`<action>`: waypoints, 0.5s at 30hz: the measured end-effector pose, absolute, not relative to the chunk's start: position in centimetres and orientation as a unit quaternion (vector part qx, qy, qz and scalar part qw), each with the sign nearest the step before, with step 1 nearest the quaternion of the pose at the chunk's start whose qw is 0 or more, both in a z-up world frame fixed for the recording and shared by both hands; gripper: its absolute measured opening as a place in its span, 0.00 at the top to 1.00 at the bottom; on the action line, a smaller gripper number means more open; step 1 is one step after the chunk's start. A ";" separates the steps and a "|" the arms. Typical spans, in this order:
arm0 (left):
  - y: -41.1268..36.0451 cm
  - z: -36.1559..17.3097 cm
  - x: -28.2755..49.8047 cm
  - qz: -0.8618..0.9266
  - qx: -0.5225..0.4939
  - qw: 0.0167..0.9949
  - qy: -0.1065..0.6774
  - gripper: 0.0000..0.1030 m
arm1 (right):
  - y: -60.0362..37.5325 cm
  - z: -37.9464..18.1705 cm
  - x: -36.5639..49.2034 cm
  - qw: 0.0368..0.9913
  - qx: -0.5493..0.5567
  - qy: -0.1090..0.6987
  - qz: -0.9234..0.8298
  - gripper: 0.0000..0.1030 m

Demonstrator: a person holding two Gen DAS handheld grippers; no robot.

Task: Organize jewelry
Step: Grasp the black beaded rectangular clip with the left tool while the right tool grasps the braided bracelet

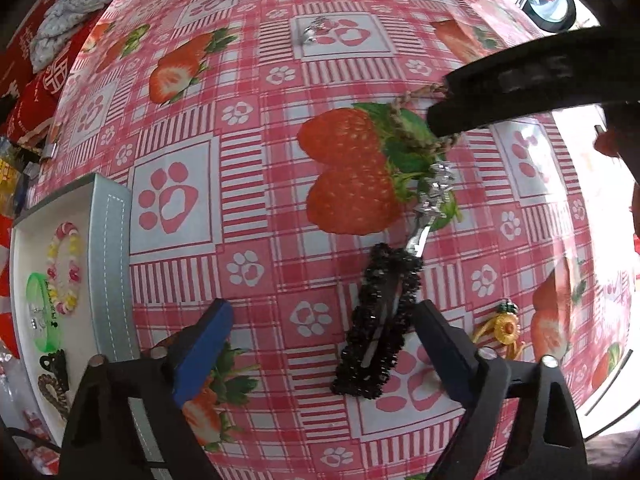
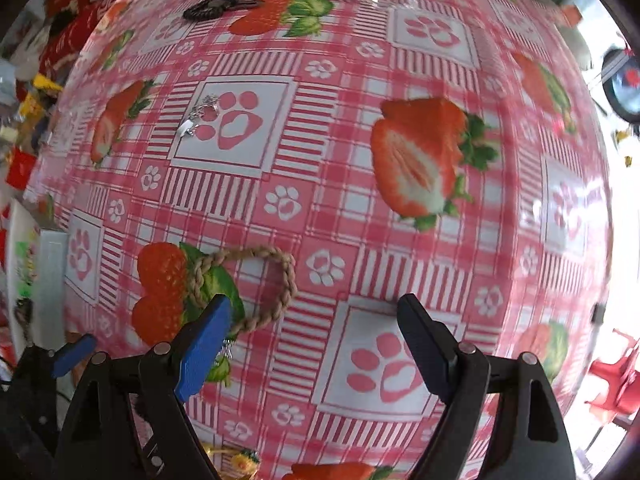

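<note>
Hairclip [image 1: 378, 322] lies seemingly untouched between left tool [image 1: 320, 344] fingers.

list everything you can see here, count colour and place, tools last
tablecloth: 1, pink check with strawberries and paw prints, under everything
tray: 1, grey and white, left edge
bead bracelet: 1, pink, yellow and white, in tray
green band: 1, in tray
black beaded hair clip: 1, between left tool's fingers
silver hair clip: 1, just past the black one
braided cord loop: 1, tan, by right tool's blue finger
silver trinket: 1, on a paw square
yellow flower piece: 1, right of left tool
dark hair clip: 1, far edge
left tool: open
right tool: open
</note>
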State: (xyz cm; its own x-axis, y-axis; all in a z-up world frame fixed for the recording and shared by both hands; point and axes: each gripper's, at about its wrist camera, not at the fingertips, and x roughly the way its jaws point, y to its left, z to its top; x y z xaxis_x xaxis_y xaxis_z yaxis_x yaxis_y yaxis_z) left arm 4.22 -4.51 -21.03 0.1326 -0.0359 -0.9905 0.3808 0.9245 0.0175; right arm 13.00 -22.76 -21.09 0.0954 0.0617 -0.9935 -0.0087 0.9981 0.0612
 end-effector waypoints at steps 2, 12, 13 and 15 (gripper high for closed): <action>-5.3 -20.8 4.1 -0.144 0.136 0.740 0.643 0.15 | -21.6 -21.1 13.3 0.746 -0.017 0.665 0.019 0.28; -7.1 -20.1 3.1 -0.154 0.138 0.738 0.642 0.37 | -18.8 -20.3 13.7 0.757 -0.038 0.651 0.039 0.67; -7.5 -19.9 2.8 -0.156 0.141 0.738 0.642 0.39 | -18.7 -20.2 13.8 0.757 -0.038 0.651 0.039 0.75; -7.8 -19.7 2.7 -0.162 0.142 0.737 0.640 0.51 | -18.7 -20.1 13.7 0.758 -0.038 0.650 0.040 0.88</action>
